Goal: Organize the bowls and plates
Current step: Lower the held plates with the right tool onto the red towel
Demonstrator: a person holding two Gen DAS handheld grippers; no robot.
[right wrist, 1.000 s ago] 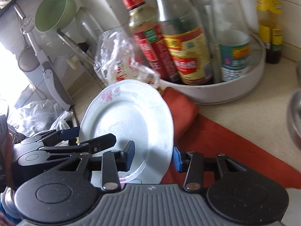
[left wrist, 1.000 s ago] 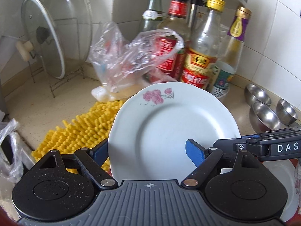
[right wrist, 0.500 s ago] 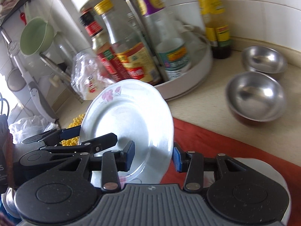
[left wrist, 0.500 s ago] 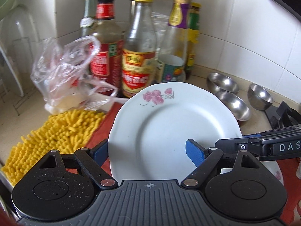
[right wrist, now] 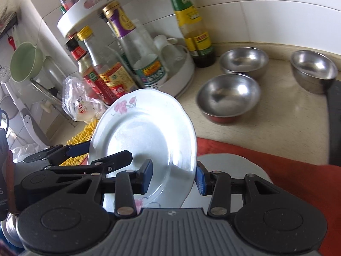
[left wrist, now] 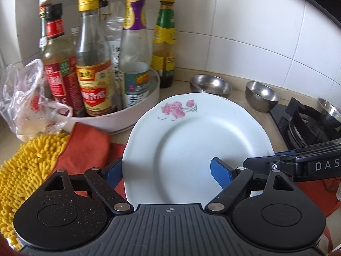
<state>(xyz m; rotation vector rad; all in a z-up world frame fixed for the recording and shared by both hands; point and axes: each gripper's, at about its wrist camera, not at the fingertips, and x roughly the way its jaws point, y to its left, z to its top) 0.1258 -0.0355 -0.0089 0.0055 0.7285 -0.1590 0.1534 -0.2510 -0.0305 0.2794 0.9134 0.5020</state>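
My left tool (left wrist: 168,170) and right tool (right wrist: 173,177) both pinch the flowered plate (left wrist: 191,145); uneven pulls could make it slip and chip.

White tiled walls (left wrist: 245,32) meet a beige stone countertop (right wrist: 283,115) in bright daylight from the left.

The beige countertop (right wrist: 283,115) is covered by a red cloth (right wrist: 287,170), three steel bowls (right wrist: 229,97) and a white turntable (left wrist: 136,106).

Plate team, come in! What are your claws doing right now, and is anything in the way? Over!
Both claws, left claw and right claw, clamped on the flowered plate. Plate lifted, tilted. Steel bowls ahead; another plate on the red cloth below.
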